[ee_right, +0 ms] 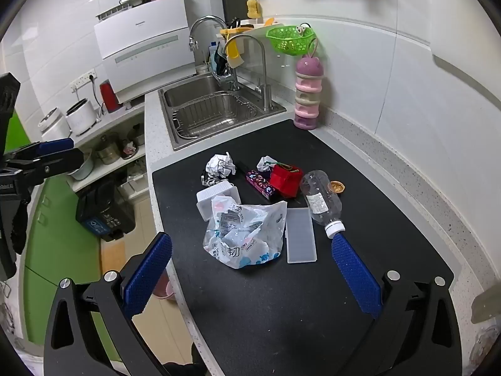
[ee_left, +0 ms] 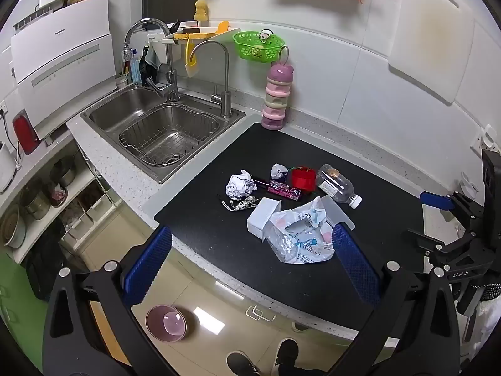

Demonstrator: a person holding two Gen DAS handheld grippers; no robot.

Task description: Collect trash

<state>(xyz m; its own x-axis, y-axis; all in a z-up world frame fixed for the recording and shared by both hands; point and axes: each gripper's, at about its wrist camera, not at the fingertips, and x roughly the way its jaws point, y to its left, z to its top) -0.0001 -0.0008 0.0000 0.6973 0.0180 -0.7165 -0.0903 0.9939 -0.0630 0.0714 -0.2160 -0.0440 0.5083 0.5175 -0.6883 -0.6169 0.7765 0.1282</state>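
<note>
While I am hovering above the black mat (ee_right: 281,297) on the counter, I am holding my left gripper (ee_left: 250,250) with its blue pads spread wide and nothing between them; my right gripper (ee_right: 250,260) is gaping just as wide, gripping nothing. The trash is lying in a loose cluster in the middle of the mat; a crumpled plastic bag (ee_right: 244,235) is sitting nearest me, partly overlapping a white box (ee_right: 213,197); a flat clear lid (ee_right: 300,235) is lying just beside the bag. A clear plastic bottle (ee_right: 319,200) is lying on its side (its white cap pointing towards my right finger); a red pouch (ee_right: 286,178), a purple wrapper (ee_right: 260,185) and two balls of crumpled paper (ee_right: 219,164) are lying farther back. The steel sink (ee_left: 162,131) is sitting left of the mat, and a pink stacked container (ee_left: 277,97) is standing at the mat's far corner against the wall.
</note>
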